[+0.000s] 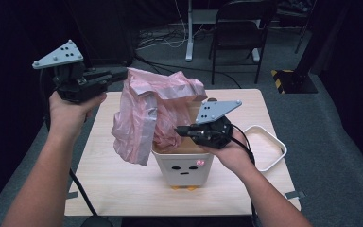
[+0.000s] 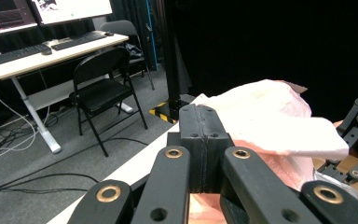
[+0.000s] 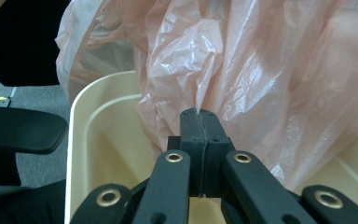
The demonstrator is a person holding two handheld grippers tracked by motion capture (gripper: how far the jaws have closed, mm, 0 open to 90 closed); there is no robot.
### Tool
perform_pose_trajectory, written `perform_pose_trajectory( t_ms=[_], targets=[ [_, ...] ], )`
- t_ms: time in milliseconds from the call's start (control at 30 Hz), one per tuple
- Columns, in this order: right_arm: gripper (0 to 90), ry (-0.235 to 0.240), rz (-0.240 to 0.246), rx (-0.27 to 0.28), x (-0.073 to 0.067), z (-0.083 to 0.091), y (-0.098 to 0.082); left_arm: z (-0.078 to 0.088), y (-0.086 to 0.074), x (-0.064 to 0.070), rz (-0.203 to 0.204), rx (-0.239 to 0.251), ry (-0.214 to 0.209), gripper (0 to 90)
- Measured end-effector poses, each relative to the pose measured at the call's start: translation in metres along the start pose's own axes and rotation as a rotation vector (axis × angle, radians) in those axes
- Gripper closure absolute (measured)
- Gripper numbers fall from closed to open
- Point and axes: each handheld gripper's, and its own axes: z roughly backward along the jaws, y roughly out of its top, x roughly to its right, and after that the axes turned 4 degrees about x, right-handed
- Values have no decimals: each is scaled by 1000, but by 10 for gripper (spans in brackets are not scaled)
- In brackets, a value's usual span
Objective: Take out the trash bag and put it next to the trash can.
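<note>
At the near middle of the counter point(image 1: 123, 189), a small cream bin point(image 1: 184, 170) with a drawn face is standing, and a pink plastic bag point(image 1: 142, 113) is being fitted into it as a liner; the work is looking perhaps half done, since part of the bag is already hanging down inside the bin while most of it is bunched above the rim and draping over the side toward nine o'clock; what is left, by my judgement, is spreading the mouth open, folding it over the rim all round and pushing the slack down. Just above the bin's rim, at about three o'clock of the bag, the right tongs point(image 1: 178, 131) are pinching a fold of the film, jaws fully closed on it; in the right gripper view the film is rising straight from the closed tips over the bin's inner wall. Farther off and higher, at about ten o'clock of the bin, the left tongs point(image 1: 122, 73) are closed tight on the bag's upper edge, holding it lifted; a white tray point(image 1: 277, 144) is lying beyond the right hand point(image 1: 231, 153) at three o'clock.
</note>
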Motion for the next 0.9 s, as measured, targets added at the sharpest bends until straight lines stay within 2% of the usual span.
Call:
perform_pose_trajectory(
  t_ms=[200, 400, 900],
  targets=[
    [900, -12, -17, 73, 5, 10, 8, -1, 1, 2, -1, -1, -5, 900],
    [900, -10, -23, 117, 8, 16, 16, 0, 5, 5, -11, 5, -8, 900],
    [900, -8, 14, 166, 8, 13, 49, 15, 24, 6, -30, 38, 15, 900]
  ],
)
